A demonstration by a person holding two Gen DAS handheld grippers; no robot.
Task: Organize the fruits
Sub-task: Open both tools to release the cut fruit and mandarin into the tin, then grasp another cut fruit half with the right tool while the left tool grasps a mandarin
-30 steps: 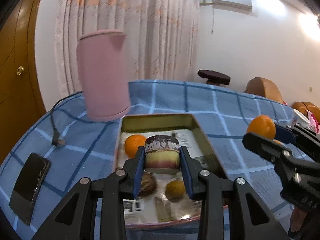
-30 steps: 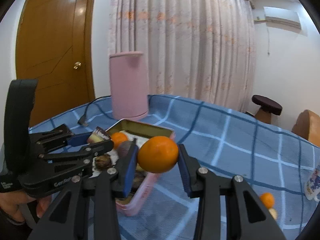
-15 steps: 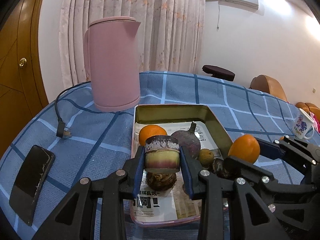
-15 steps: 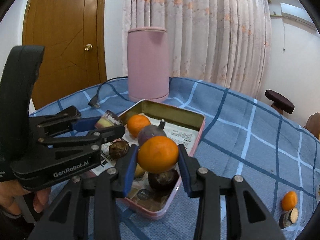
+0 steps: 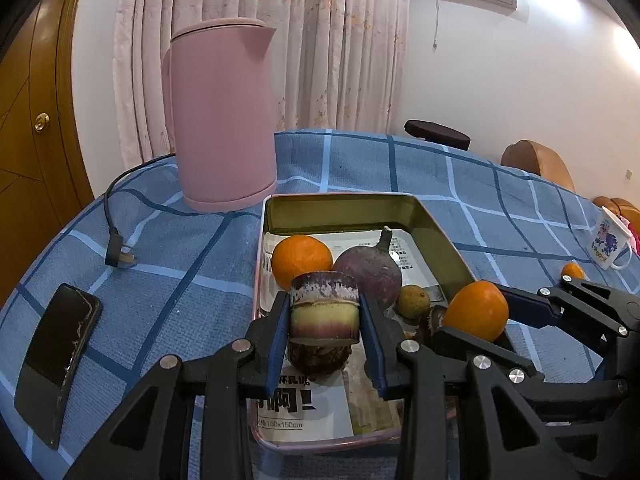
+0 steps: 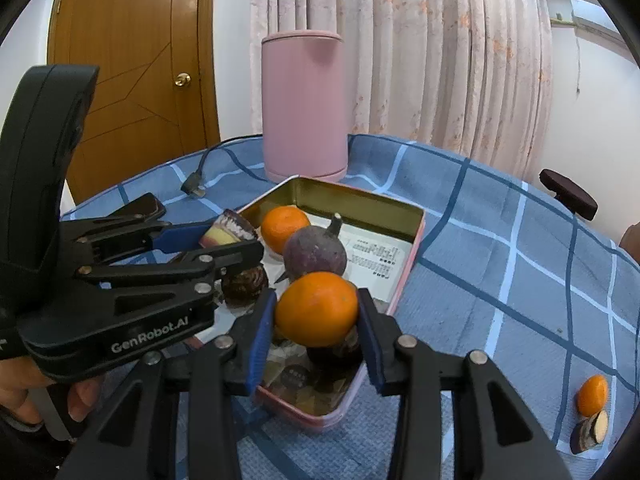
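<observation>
My left gripper [image 5: 324,316] is shut on a short sugarcane piece [image 5: 323,306], purple and yellow, held just above the near part of the tin tray [image 5: 340,208]. My right gripper [image 6: 318,316] is shut on an orange [image 6: 316,309] over the tray's near right edge [image 6: 416,236]; the orange also shows in the left wrist view [image 5: 476,310]. In the tray lie an orange [image 5: 300,258], a round purple fruit [image 5: 370,272], a small brownish fruit [image 5: 412,300] and a dark rough fruit [image 5: 316,356].
A pink kettle [image 5: 222,120] stands behind the tray, its cord and plug [image 5: 120,256] to the left. A black phone [image 5: 56,360] lies near the left edge. A small orange [image 6: 592,394] and a cut cane piece [image 6: 588,432] lie at right, near a mug [image 5: 606,238].
Both grippers have moved closer to and lower over the tray, each holding its fruit. The tray and kettle now look nearer and larger.
</observation>
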